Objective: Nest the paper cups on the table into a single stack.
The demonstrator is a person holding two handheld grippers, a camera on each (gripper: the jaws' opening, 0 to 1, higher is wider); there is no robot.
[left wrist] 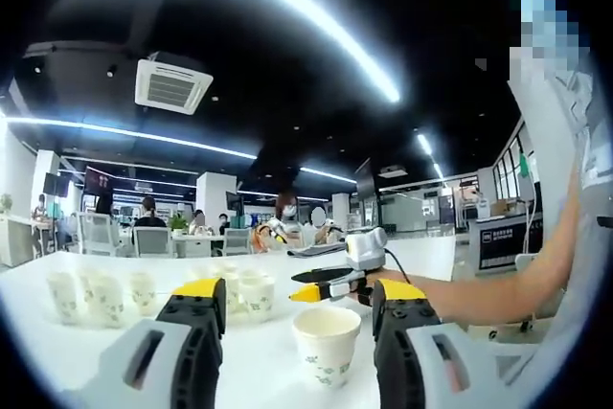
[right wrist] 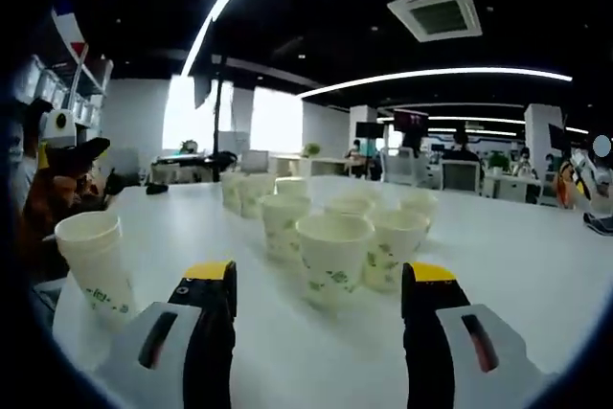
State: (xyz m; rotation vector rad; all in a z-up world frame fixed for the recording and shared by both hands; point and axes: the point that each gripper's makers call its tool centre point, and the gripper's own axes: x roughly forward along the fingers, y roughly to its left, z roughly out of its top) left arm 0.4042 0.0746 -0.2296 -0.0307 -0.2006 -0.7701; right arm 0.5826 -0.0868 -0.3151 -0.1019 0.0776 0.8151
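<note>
Both tools gape empty: left tool (left wrist: 299,318) straddles lone cup (left wrist: 326,344), so close squarely below its rim; right tool (right wrist: 319,289) faces cluster (right wrist: 333,251).

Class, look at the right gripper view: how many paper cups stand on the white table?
About 9 paper cups: one apart at the left, three in front, five behind. Others may be hidden on the table.

No lettering can be read: the green print on the paper cups (right wrist: 333,252) and the dark sign (left wrist: 505,241) beyond the table's far edge stay blurred.
</note>
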